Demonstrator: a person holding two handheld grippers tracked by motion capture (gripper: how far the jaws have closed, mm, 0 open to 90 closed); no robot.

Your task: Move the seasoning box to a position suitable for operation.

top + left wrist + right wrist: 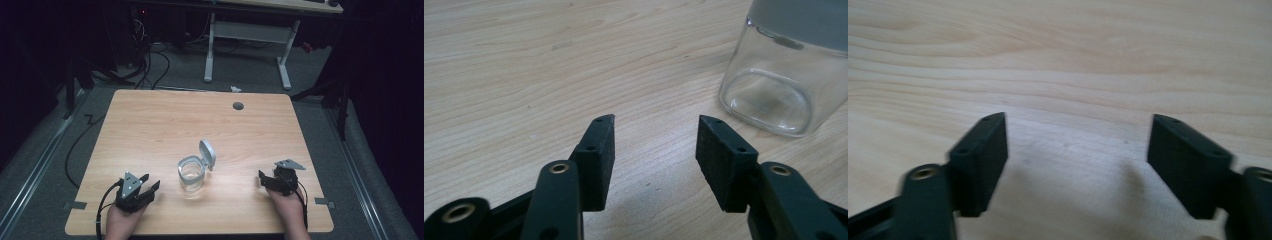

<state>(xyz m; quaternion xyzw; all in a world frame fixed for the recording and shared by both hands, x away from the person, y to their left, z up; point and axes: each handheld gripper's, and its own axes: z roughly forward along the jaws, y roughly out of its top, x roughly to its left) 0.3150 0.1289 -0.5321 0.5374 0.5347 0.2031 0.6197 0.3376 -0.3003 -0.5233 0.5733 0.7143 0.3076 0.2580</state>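
A clear glass jar [192, 174] stands near the front middle of the wooden table [150, 125], its grey hinged lid [207, 153] flipped up behind it. My left gripper [149, 183] rests on the table to the jar's left, open, with nothing between its pads. In the left gripper view the jar [781, 75] sits ahead and to the right of the open left gripper [656, 120]. My right gripper [266, 178] lies on the table to the jar's right. The right gripper view has bare wood between the wide-apart pads of the right gripper [1078, 117].
A round grey cable hole [238, 105] sits near the table's far edge. Beyond the table stands a white desk frame [247, 45] with cables on the dark floor. Tape tabs [75, 205] mark the front corners.
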